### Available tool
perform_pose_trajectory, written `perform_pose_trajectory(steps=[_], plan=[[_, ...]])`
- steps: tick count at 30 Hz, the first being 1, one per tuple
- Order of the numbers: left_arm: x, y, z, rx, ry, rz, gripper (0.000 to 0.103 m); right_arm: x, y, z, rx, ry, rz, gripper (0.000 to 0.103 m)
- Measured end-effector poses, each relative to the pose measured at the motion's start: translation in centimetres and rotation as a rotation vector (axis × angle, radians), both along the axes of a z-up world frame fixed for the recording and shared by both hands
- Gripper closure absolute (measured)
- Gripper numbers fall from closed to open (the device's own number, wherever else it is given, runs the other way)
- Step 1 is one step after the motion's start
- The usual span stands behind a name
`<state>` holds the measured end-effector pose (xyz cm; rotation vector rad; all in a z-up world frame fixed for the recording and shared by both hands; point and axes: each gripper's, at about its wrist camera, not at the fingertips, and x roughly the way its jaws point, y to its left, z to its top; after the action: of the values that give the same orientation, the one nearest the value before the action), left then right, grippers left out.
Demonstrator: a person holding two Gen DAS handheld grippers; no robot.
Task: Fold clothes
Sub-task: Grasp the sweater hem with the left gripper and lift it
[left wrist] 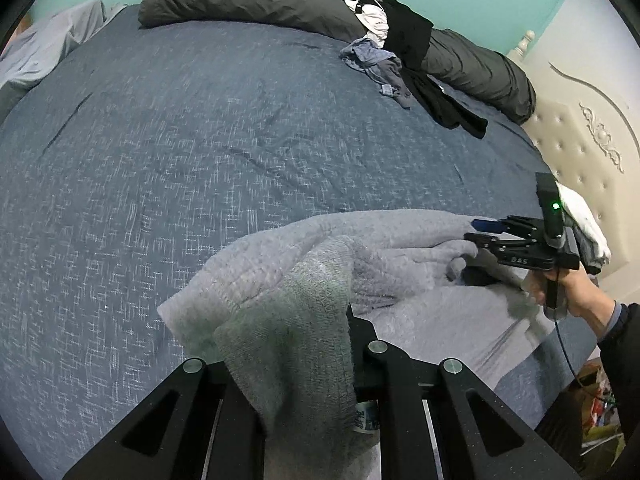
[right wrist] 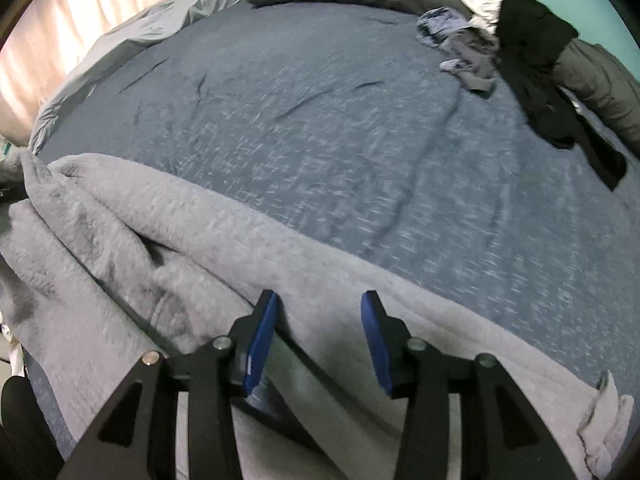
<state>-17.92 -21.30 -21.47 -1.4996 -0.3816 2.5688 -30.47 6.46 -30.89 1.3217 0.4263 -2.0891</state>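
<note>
My left gripper (left wrist: pixel 304 344) is clamped on a bunched fold of the grey fleece garment (left wrist: pixel 380 264), which drapes over the fingers and hides their tips, so only a scrap of label shows beneath the cloth. My right gripper (right wrist: pixel 319 332) stands open above the same garment, its blue pads (right wrist: pixel 262 340) apart with nothing pinched between them. The fleece lies rumpled along the near edge of the blue bedspread (left wrist: pixel 160 152); the clothes pile (left wrist: pixel 396 60) by the dark rolled duvet (left wrist: pixel 248 0) is too tangled to sort out.

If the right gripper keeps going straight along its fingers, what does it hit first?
Most likely the grey fleece garment: the right gripper is open, nothing between its blue pads, with the fleece spread right beyond them over the blue bedspread. Depth is hard to judge.
</note>
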Motion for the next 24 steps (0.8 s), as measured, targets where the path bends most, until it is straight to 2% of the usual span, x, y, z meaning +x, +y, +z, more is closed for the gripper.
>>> perform_pose_trajectory(steps=[3,5,7,10,15,21,24], plan=[[0.0,0.0,-0.2,0.002,0.004,-0.004,0.090,0.2,-1.3,-1.2,0.055,0.025,0.037,0.059],[0.1,0.1,-0.3,-0.003,0.004,-0.009,0.090,0.2,-1.7,-1.7,0.081,0.044,0.047,0.075],[0.2,0.1,-0.3,-0.003,0.004,-0.011,0.090,0.2,-1.5,-1.5,0.072,0.067,0.028,0.095],[0.5,0.0,0.2,-0.008,0.017,-0.006,0.090,0.4,-0.8,0.5,0.028,0.137,-0.002,0.097],[0.8,-0.3,2.3,-0.010,0.067,0.008,0.090,-0.3,1.7,6.5,-0.054,0.278,-0.074,0.098],[-0.6,-0.5,5.6,-0.007,0.122,0.011,0.090,-2.5,2.2,13.3,-0.096,0.387,-0.120,0.098],[-1.7,-0.8,8.2,-0.038,0.182,0.017,0.090,-3.5,2.2,16.5,-0.116,0.440,-0.144,0.098]])
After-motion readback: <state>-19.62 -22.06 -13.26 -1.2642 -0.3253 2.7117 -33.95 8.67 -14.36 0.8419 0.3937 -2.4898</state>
